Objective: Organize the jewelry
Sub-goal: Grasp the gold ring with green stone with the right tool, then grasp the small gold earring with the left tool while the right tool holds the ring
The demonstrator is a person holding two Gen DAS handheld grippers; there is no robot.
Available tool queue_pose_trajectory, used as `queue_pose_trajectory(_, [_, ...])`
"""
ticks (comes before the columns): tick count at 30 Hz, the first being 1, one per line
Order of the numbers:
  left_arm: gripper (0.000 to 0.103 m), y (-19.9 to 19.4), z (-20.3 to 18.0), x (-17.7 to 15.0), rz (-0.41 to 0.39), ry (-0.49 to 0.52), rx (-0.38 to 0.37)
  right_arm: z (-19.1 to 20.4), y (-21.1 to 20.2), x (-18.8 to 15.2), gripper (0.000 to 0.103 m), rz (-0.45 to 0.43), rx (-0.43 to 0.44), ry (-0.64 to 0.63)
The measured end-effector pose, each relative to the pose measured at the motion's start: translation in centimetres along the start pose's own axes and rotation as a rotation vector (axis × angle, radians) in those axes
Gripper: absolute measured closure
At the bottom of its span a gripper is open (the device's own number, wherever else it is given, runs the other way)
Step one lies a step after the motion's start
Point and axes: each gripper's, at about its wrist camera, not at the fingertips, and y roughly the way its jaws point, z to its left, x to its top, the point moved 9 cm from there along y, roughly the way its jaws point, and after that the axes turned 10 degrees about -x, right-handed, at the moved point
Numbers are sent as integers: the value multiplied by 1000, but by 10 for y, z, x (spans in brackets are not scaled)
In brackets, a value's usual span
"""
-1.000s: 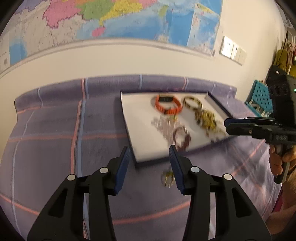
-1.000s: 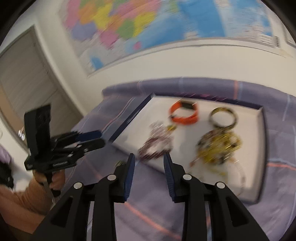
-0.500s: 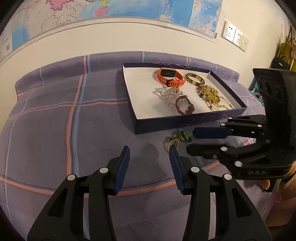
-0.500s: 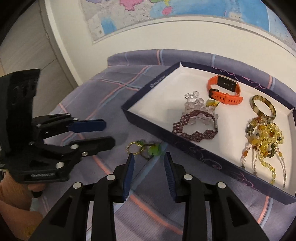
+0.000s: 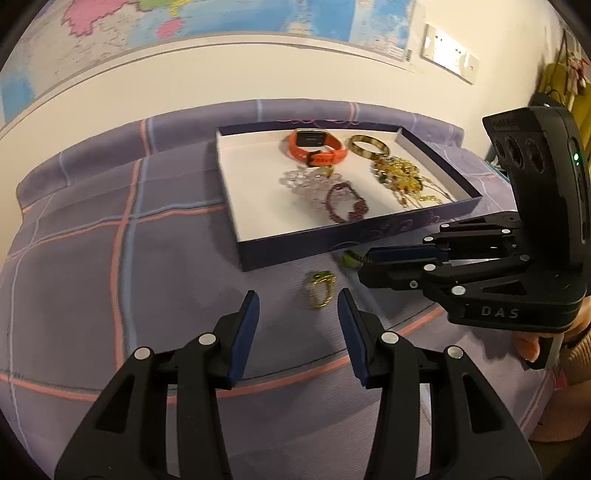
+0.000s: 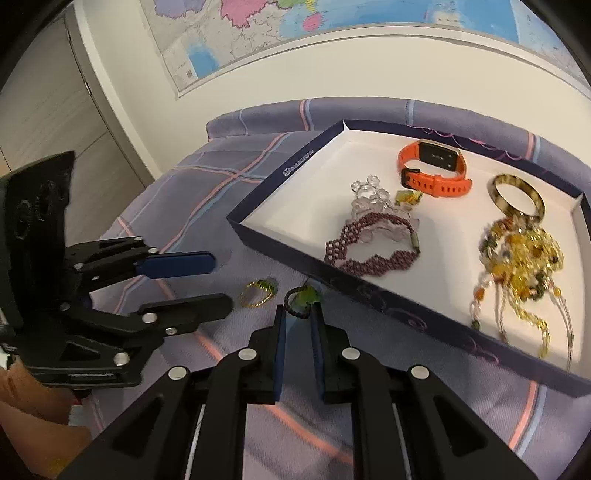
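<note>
A navy tray [image 5: 354,236] [image 6: 369,291] with a white floor holds an orange watch [image 6: 432,166], a tortoiseshell bangle [image 6: 517,192], yellow beads [image 6: 517,251], a maroon bracelet [image 6: 369,251] and clear crystals. On the cloth before it lie a gold ring with a green stone [image 5: 320,290] [image 6: 258,291] and a dark bead ring with a green charm [image 6: 302,299] [image 5: 351,257]. My right gripper [image 6: 298,317] [image 5: 364,266] is narrowly open, its tips just short of the bead ring. My left gripper [image 5: 297,299] [image 6: 218,280] is open, the gold ring just ahead of its right finger.
The purple plaid cloth [image 5: 110,258] covers the table, whose front edge curves close below both grippers. A wall with a map [image 6: 332,22] stands behind the tray. A door [image 6: 44,110] is at far left in the right wrist view.
The two pieces, which lay together, now lie apart. My right gripper has narrowed and moved up to the bead ring. My left gripper has closed in on the gold ring.
</note>
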Motion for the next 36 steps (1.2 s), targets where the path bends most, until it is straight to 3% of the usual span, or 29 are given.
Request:
queue_pose_trajectory(7, [62,20,-10,6,38,24,-14,-15,-23,-13,91,-24,-3,42])
queue_pose_trajectory(13, [86,29,-9,8,54,-2,-18,-27,-26,-25,91,-25,-6,87])
queue_pose_trajectory(19, [96,28,-13,6,52,-8,-23,-34,-30,-31,91,-34,-11,113])
queue_pose_trajectory(36, [100,9,-24,6,1,-55,-87,-40,-46,-35,91,-65,-15,130])
